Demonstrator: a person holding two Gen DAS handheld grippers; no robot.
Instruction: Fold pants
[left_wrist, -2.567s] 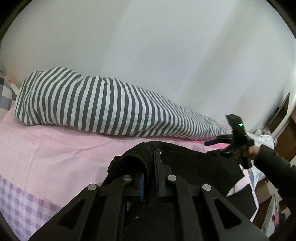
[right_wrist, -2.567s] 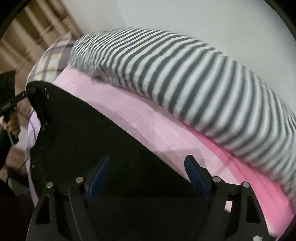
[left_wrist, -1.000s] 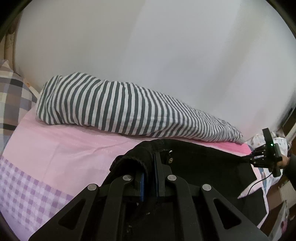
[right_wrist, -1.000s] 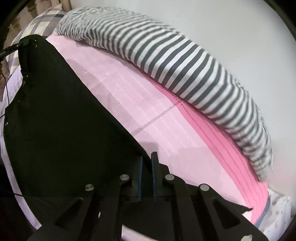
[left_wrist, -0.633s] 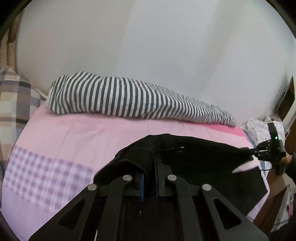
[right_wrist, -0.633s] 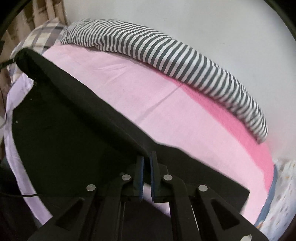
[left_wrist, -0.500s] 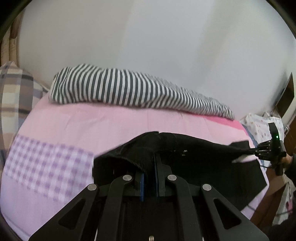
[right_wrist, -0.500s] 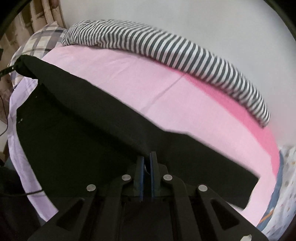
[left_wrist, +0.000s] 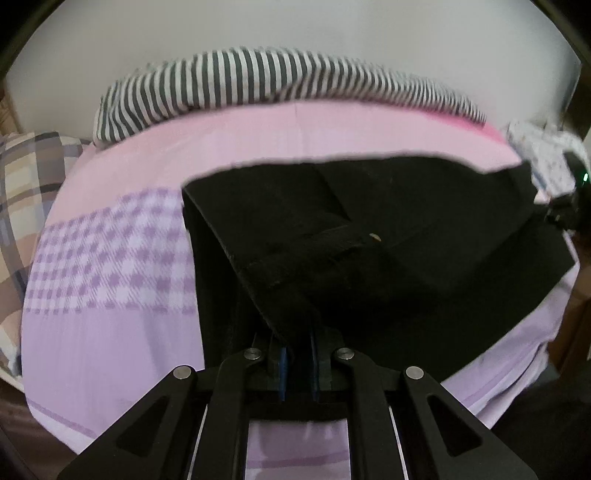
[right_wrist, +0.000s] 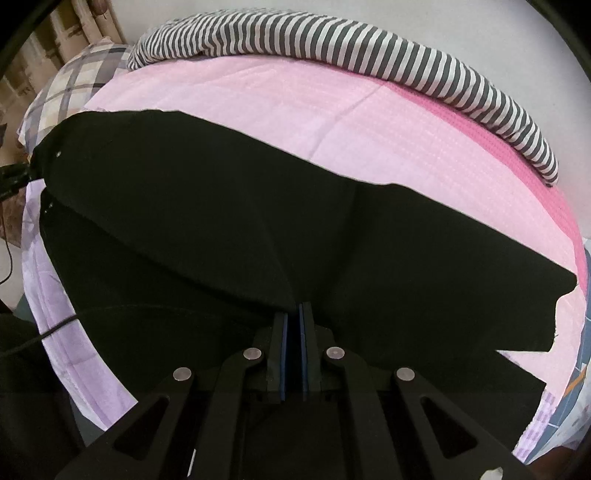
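Note:
Black pants (left_wrist: 406, 236) hang stretched over the pink bed, held at two places. My left gripper (left_wrist: 298, 341) is shut on the waistband end, where a small metal button (left_wrist: 373, 236) shows. In the right wrist view the same pants (right_wrist: 221, 206) spread wide and dark, and my right gripper (right_wrist: 292, 314) is shut on a fold of the cloth at the other end. The right gripper (left_wrist: 565, 206) also shows at the far right of the left wrist view. At the far left edge of the right wrist view the left gripper (right_wrist: 13, 177) meets the pants' corner.
A pink sheet (right_wrist: 332, 110) covers the bed, with a purple checked part (left_wrist: 110, 258) near the front. A rolled grey-and-white striped blanket (left_wrist: 258, 81) lies along the white wall. A plaid pillow (left_wrist: 22, 192) lies at the left. Floral cloth (left_wrist: 546, 158) sits at the right.
Both grippers have come down and tilted toward the bed. The pants now lie lower and spread wider over the sheet, and more of the bed's near side shows.

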